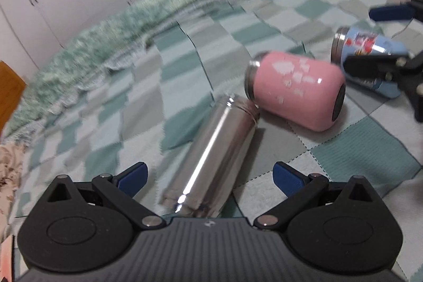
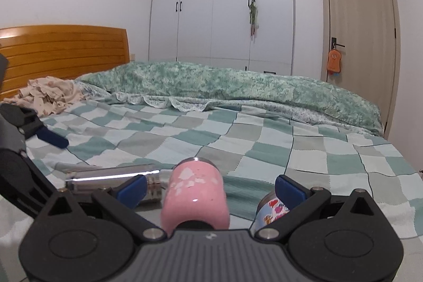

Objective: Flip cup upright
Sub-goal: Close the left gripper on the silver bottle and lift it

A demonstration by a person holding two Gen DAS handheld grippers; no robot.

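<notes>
Three cups lie on their sides on the checked bedspread. A steel cup (image 1: 211, 160) lies between the open jaws of my left gripper (image 1: 210, 176), untouched by the blue pads. A pink cup (image 1: 296, 89) lies beyond it, its steel rim near the steel cup's far end. A light blue printed cup (image 1: 370, 49) lies further right. In the right wrist view the pink cup (image 2: 195, 197) lies between the open jaws of my right gripper (image 2: 210, 188), with the steel cup (image 2: 113, 177) to its left and the blue cup (image 2: 272, 210) under the right finger.
The checked bedspread (image 2: 238, 139) covers the bed. A green quilt (image 2: 238, 86) is bunched along the far side. Crumpled beige cloth (image 2: 50, 94) lies by the wooden headboard (image 2: 63, 49). White wardrobes (image 2: 224, 4) and a door (image 2: 362, 31) stand behind.
</notes>
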